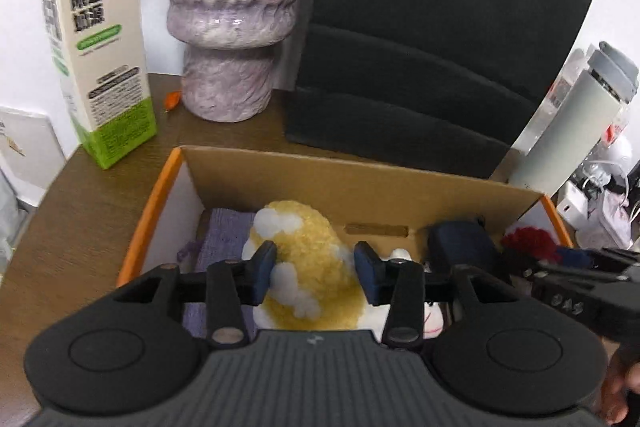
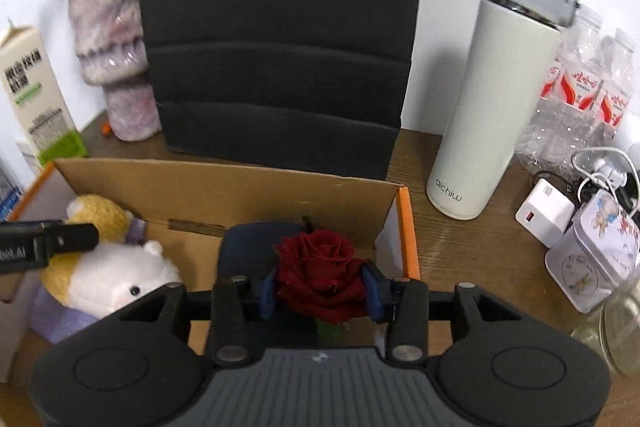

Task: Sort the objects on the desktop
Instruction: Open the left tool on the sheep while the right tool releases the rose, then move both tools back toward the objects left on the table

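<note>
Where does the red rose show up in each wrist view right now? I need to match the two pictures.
Left wrist view: the red rose sits at the right edge, inside the cardboard box, partly hidden behind the other tool.
Right wrist view: the red rose is at centre, low in the frame, between the right tool's blue pads.
Shared landmark: the white and yellow plush toy in the same box.

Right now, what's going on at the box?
A person works two grippers over the cardboard box on the desk. The left hand-held gripper straddles the yellow-and-white plush toy lying inside; whether its pads press is unclear. The right hand-held gripper brackets a red rose over the box's right end, grip likewise unclear.
</note>
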`<action>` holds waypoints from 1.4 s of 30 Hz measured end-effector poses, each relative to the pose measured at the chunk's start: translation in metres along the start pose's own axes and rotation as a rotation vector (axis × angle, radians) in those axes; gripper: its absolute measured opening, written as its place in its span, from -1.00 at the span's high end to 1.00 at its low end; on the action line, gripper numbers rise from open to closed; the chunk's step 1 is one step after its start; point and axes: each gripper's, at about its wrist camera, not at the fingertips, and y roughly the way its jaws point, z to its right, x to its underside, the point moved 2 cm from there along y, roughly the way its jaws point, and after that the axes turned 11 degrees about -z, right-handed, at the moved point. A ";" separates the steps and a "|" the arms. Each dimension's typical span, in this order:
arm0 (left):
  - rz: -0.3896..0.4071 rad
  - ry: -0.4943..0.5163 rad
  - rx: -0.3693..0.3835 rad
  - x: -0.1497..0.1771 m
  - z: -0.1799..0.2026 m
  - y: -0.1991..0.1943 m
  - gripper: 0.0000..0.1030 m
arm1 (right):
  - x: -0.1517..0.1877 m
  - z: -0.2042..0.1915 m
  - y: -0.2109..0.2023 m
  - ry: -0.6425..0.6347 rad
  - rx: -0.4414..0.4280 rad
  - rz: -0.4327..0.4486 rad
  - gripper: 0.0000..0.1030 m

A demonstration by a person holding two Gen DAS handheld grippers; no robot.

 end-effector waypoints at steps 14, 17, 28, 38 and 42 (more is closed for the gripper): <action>0.062 0.075 -0.138 0.015 0.012 -0.053 -1.00 | 0.007 -0.001 -0.051 0.025 -0.029 0.093 -0.73; 0.076 0.061 -0.147 0.030 0.011 -0.072 -1.00 | 0.021 -0.001 -0.074 0.031 -0.051 0.132 -0.75; 0.144 0.051 -0.146 0.140 0.018 -0.138 -1.00 | 0.148 0.011 -0.153 0.016 -0.139 0.255 -0.79; 0.252 0.053 -0.120 0.274 0.000 -0.184 -1.00 | 0.295 0.027 -0.195 -0.004 -0.147 0.335 -0.79; 0.286 0.024 -0.133 0.328 0.001 -0.198 -1.00 | 0.354 0.031 -0.211 -0.050 -0.151 0.395 -0.79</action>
